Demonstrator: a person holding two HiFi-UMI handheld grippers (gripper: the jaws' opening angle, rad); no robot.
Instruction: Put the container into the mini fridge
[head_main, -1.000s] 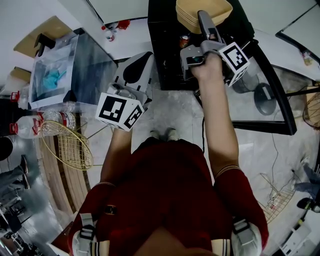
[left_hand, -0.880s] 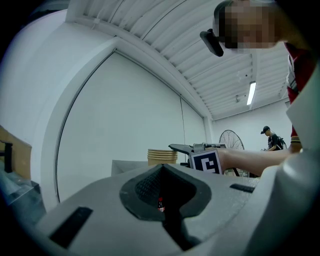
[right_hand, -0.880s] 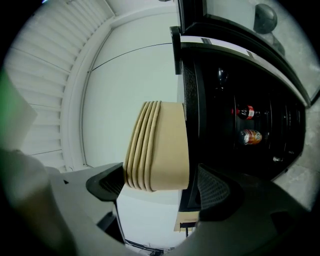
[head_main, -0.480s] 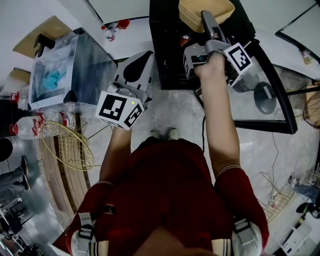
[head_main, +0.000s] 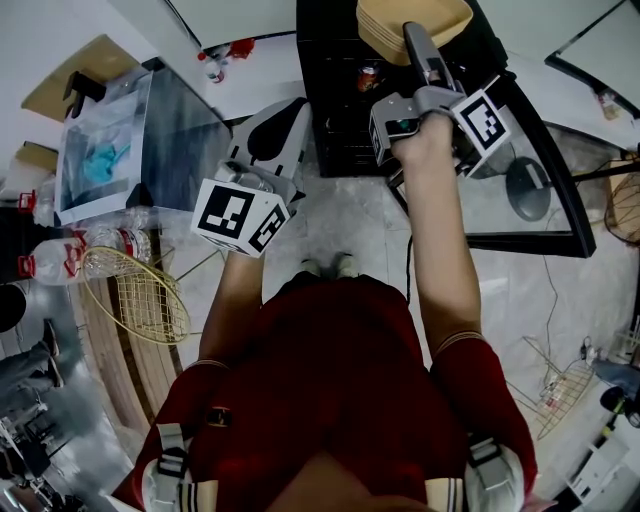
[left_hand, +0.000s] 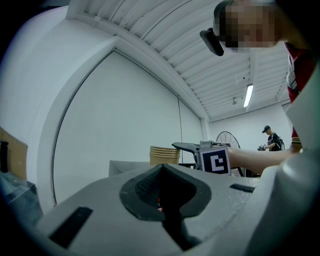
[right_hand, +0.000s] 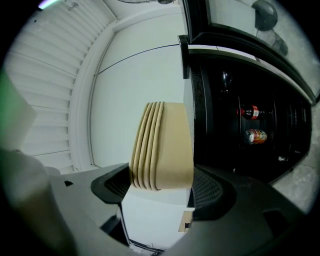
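Right gripper view: right gripper (right_hand: 161, 186) jaws, just closing, pinch the container stack (right_hand: 165, 142) beside the mini fridge (right_hand: 240, 100); it looks light, thin, crushable, so grip gently across its walls; left gripper (left_hand: 162, 195) jaws together, empty

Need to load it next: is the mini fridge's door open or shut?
Open. The glass door stands swung away from the mini fridge, and the right gripper view looks straight in at a can on its shelf.
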